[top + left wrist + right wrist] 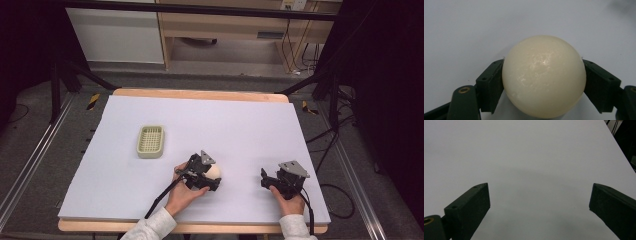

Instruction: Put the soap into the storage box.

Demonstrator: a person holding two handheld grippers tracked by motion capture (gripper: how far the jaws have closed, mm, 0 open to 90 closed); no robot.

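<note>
Ball (pixel 544 76), cream, smooth and glossy, sits on the tabletop (pixel 240 125) near its front edge, the left gripper (pixel 207 176) with jaws pressed on its widest sides. I judge it hard and slippery. Open room all round; basket (pixel 151 141) well apart. Right gripper (pixel 274 181) gapes empty.

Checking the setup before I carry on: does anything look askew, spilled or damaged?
Nothing stands out. The cream ball sits whole between the left gripper pads, the basket lies flat, and the right gripper is open over bare table.
</note>
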